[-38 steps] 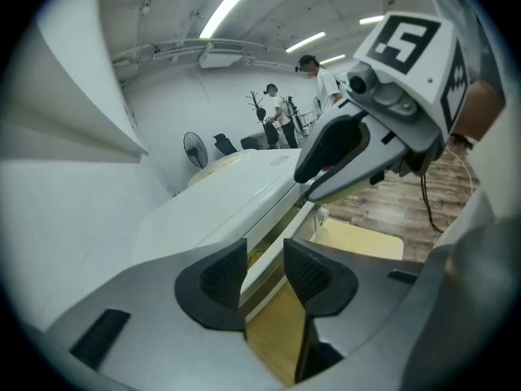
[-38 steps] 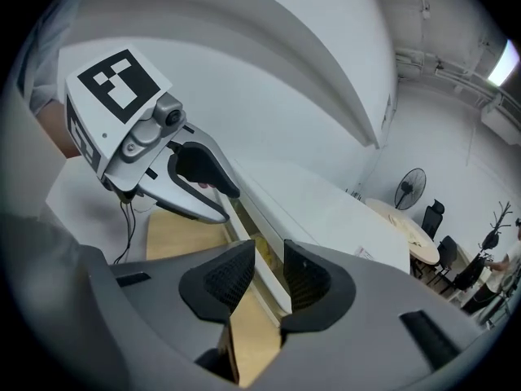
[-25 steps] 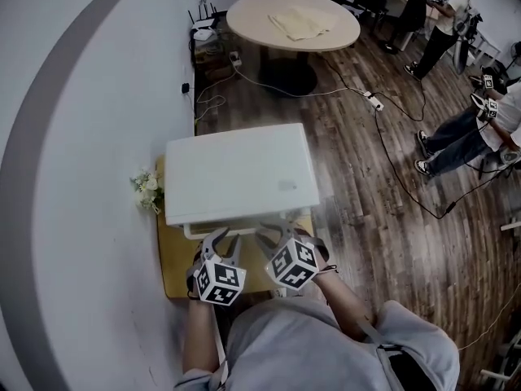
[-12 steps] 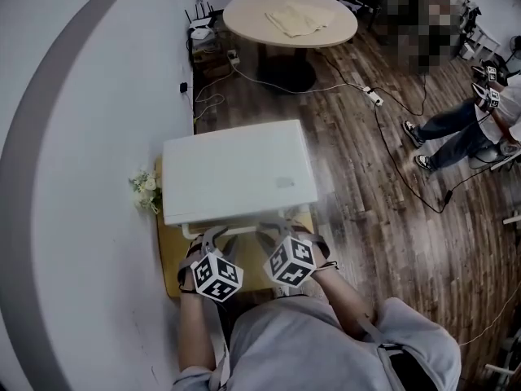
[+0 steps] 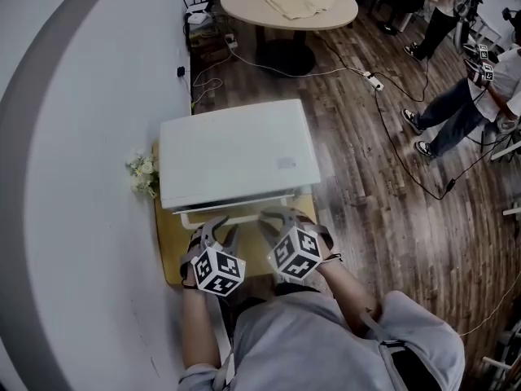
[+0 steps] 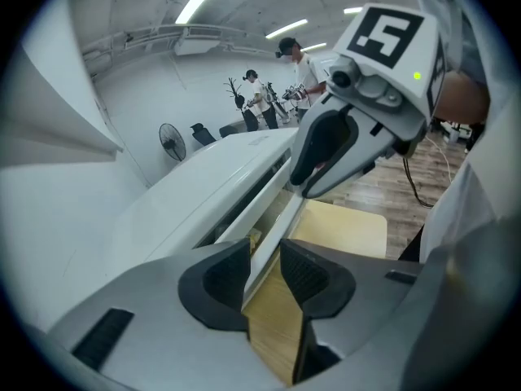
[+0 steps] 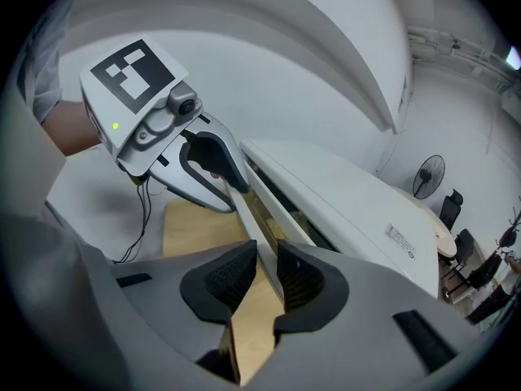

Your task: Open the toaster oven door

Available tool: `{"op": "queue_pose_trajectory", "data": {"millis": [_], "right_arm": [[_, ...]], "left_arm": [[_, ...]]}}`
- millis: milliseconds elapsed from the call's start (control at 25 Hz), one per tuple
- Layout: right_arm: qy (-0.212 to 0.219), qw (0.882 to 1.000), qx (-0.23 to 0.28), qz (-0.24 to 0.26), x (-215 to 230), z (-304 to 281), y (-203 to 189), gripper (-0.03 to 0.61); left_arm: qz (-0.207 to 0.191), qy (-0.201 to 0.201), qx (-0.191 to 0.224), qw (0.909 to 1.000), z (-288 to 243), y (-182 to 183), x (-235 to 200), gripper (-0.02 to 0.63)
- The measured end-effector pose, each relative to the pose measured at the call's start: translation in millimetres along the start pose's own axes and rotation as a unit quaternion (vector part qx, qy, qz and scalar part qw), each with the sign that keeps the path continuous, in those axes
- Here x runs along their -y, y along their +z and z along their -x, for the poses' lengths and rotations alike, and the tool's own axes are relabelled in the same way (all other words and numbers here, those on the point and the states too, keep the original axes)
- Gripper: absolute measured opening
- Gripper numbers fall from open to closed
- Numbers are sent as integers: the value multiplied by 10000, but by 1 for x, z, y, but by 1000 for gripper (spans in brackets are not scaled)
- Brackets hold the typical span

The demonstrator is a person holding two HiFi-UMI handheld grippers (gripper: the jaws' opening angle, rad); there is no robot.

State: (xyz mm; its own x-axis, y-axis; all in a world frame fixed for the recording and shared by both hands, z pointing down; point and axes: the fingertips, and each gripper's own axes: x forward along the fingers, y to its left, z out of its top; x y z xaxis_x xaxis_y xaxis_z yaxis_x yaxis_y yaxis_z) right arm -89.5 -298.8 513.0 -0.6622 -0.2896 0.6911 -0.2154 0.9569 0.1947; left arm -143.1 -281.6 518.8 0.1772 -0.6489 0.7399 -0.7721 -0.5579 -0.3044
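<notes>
Lab-like workroom: wood floor, trailing cables, round table, standing people.

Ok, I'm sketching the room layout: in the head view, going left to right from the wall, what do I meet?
White wall → flowers → toaster oven → power strip on the wood floor → person in jeans.
</notes>
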Motion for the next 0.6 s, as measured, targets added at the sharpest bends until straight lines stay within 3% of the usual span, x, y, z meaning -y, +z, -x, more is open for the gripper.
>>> {"op": "queue_pose_trajectory", "data": {"millis": [400, 600], "right_arm": [[21, 9992, -56, -386, -21, 5, -11, 71], [-59, 9981, -55, -618, -32, 9, -17, 69]], "left_arm": [[304, -158, 211, 9992, 10, -12, 20, 109], [759, -302, 513, 9953, 17, -17, 28, 109]]}}
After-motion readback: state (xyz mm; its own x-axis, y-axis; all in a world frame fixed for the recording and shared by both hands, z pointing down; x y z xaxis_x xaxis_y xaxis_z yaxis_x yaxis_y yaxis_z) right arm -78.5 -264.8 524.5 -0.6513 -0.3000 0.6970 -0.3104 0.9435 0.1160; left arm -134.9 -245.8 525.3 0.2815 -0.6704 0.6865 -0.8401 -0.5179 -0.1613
